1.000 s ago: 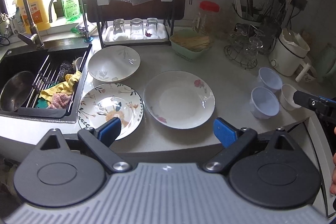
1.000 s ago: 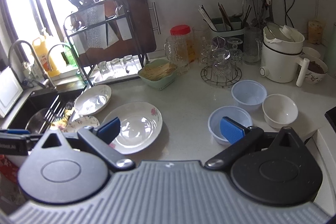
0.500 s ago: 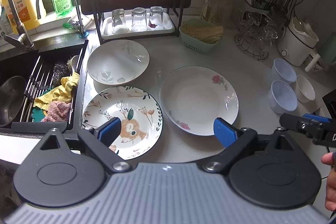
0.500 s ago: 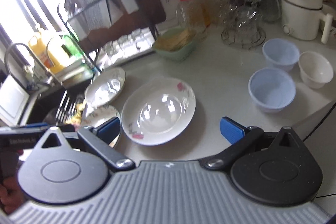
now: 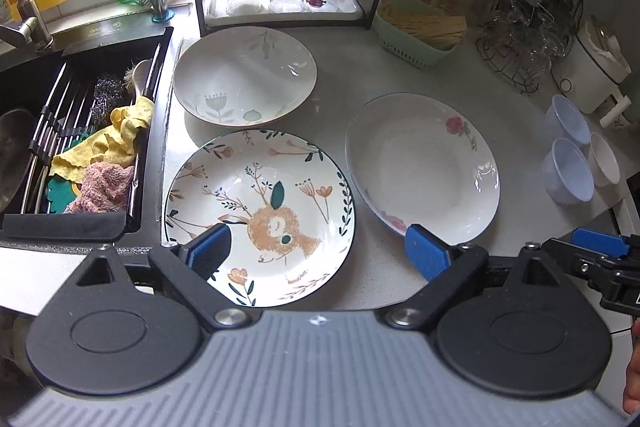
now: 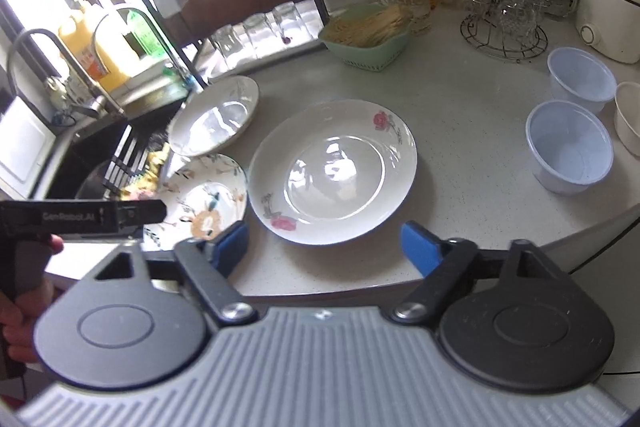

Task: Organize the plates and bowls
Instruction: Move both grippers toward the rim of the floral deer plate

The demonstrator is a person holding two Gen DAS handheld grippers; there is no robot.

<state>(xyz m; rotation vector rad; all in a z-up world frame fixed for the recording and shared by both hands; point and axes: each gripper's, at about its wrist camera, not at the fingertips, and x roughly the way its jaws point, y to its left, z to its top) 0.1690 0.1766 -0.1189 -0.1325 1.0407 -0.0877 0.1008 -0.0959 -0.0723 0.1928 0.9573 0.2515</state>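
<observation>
Plates are lying in a loose cluster on the tabletop [image 5: 400, 75] beside the sink [image 5: 80, 131] in the left wrist view: a deer-pattern plate [image 5: 260, 215] nearest, a leaf-print plate [image 5: 245, 81] behind it, a rose-print plate [image 5: 422, 165] to the right, none stacked yet. The left tongs [image 5: 316, 253] are hanging wide open and empty over the deer-pattern plate's near rim, likely lining up to pinch its edge. Two blue plastic bowls [image 5: 568, 169] and a white bowl [image 5: 605, 165] are sitting grouped at the far right. In the right wrist view, the right tongs [image 6: 322, 247] are closing with nothing between them, poised just short of the rose-print plate's [image 6: 332, 171] near rim, probably narrowing to suit its thin edge.
</observation>
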